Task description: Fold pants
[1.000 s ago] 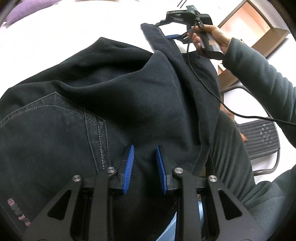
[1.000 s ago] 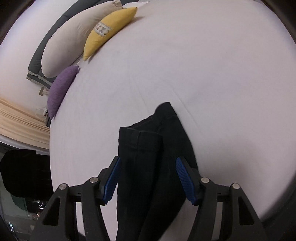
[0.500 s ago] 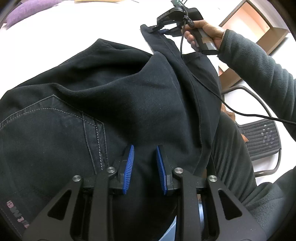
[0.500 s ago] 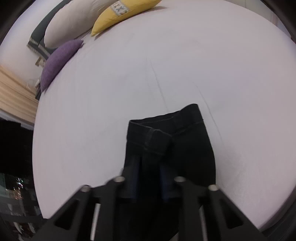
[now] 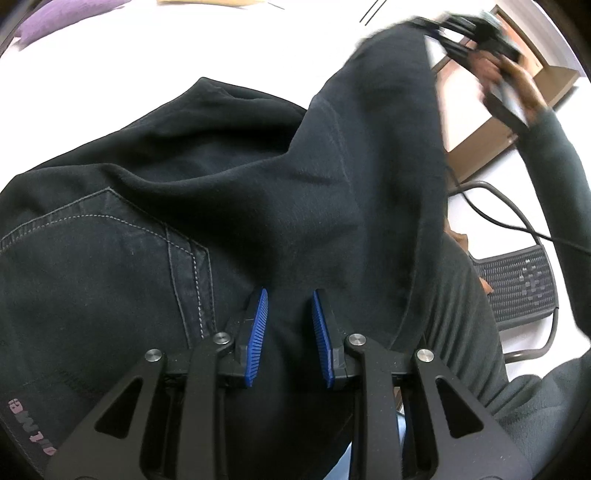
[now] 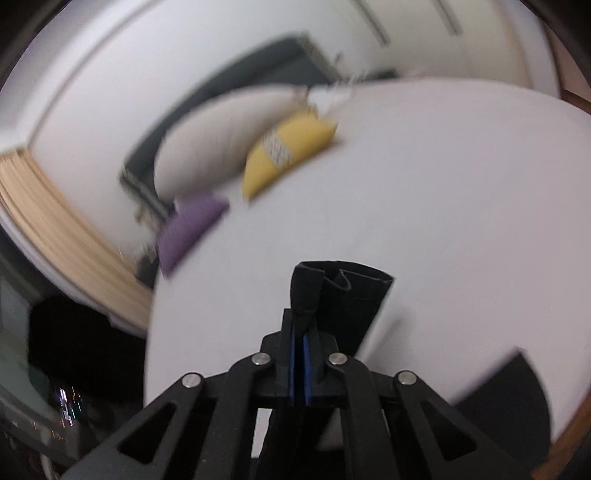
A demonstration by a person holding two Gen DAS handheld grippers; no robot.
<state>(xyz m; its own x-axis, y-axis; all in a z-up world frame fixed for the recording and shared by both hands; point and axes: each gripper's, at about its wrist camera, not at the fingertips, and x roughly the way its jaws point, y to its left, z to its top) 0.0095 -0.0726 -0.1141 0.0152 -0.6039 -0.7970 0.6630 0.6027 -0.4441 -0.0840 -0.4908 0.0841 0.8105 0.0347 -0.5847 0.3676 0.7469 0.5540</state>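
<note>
Your right gripper (image 6: 300, 363) is pinching the cuff end of the black pants (image 5: 229, 206) between its blue pads, which are pressed nearly together with only the fabric between them; in its own view the hem (image 6: 341, 280) is standing up beyond the fingertips, and the picture is smeared, so the gripper is probably moving fast; holding it there is giving you a firm corner of the leg to lift and carry, which looks like the opening of a lengthwise fold. Your left gripper (image 5: 290, 336) is sitting with its blue pads (image 5: 256, 336) spread a little apart, fabric lying between and beneath them near the seat; I cannot tell whether they are actually squeezing the cloth, but the placement reads as anchoring the waist end while the other end is travelling.

The pants are lying on the white bed (image 6: 461, 206), back pocket (image 5: 92, 251) with its pale stitching facing up; their long axis is running from the seat at your left gripper up and away to the raised leg (image 5: 388, 122) at your right gripper (image 5: 476, 33), so the leg is pointing away from you and rising off the sheet. Further out, a yellow pillow (image 6: 291, 158), a purple pillow (image 6: 188, 229) and a long cream bolster (image 6: 221, 136) are resting at the head of the bed, well apart from the garment; a mesh chair (image 5: 517, 288) is standing beside you.
</note>
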